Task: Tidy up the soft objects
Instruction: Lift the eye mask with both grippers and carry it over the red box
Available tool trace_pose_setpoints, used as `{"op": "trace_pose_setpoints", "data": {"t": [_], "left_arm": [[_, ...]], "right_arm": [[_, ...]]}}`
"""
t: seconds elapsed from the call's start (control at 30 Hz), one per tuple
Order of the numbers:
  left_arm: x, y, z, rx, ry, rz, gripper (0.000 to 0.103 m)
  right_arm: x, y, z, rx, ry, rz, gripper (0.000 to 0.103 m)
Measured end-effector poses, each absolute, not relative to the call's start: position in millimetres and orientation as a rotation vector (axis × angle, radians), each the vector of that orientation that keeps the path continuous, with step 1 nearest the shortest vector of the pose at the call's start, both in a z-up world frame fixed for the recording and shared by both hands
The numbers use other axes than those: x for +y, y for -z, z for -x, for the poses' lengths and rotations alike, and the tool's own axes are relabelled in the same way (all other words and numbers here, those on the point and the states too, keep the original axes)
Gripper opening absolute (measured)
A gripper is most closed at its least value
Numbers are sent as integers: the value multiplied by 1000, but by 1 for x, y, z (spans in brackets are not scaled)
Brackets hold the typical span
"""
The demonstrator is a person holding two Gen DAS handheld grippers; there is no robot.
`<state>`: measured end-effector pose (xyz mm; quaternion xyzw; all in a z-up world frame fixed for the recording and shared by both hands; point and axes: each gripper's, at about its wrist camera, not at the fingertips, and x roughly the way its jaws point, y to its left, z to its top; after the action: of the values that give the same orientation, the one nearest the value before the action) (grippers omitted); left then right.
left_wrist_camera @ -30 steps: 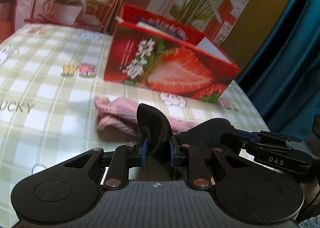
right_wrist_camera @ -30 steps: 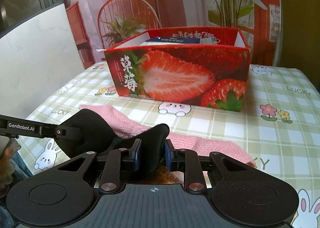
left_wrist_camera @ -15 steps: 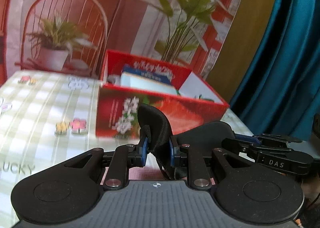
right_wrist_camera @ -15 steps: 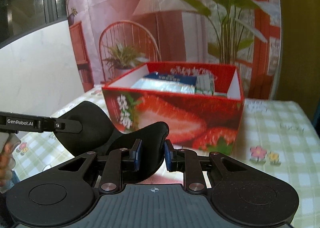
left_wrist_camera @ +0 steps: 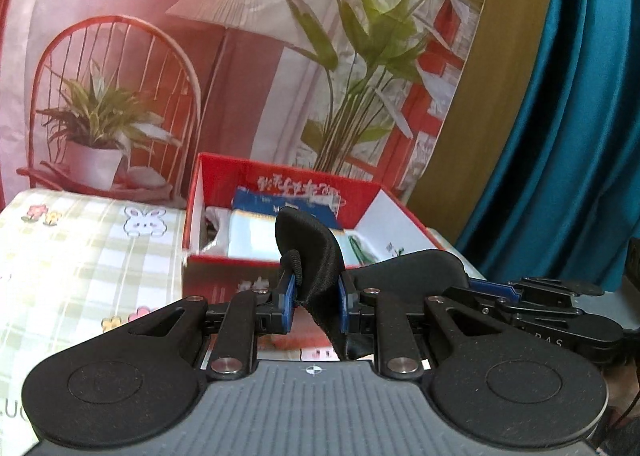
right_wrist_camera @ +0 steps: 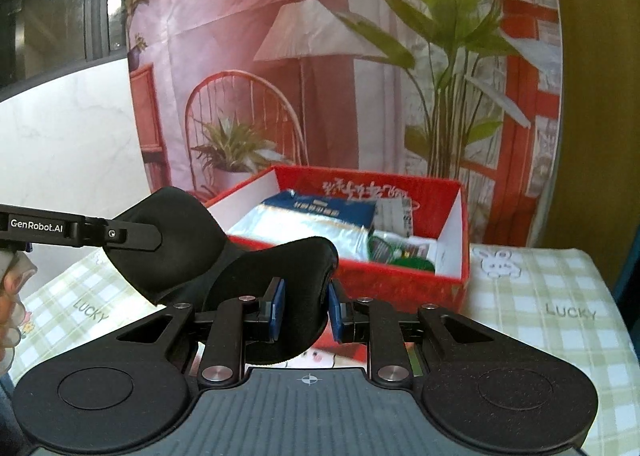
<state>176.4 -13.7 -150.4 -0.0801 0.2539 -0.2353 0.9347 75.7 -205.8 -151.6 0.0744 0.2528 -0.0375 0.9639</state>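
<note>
Right now both my tongs grip one black sleep mask between them — the left gripper is clamped narrow on one padded end, the right gripper on the other. From the right view I see the mask stretched across, held up in front of the red strawberry box. That box stands open on the checked tablecloth, packets lying inside — the mask's edge overlaps its near wall.

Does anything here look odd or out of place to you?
Only slightly: the black eye mask hangs in mid-air, pinched at each end by the left gripper and right gripper, before the red strawberry box. Nothing looks spilled or damaged.
</note>
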Motion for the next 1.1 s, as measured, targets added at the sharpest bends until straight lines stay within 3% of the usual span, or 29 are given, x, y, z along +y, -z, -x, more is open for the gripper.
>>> {"op": "trace_pose_setpoints", "data": {"t": [0.5,0.87,0.97,1.1], "left_arm": [[-36,133,-243,442,441,157,22],[-53,143,-315,522,389,203,23],[-51,152,-330,555,377,199,25],[-51,163,-339,580,364,165,37]], "right_arm": [[-233,125,-140,463,105,-50,21],[-256,143,-229,529,175,13,20],[-263,154,-245,561,193,-6,20],[-271,170,-261,613,209,-17,20]]}}
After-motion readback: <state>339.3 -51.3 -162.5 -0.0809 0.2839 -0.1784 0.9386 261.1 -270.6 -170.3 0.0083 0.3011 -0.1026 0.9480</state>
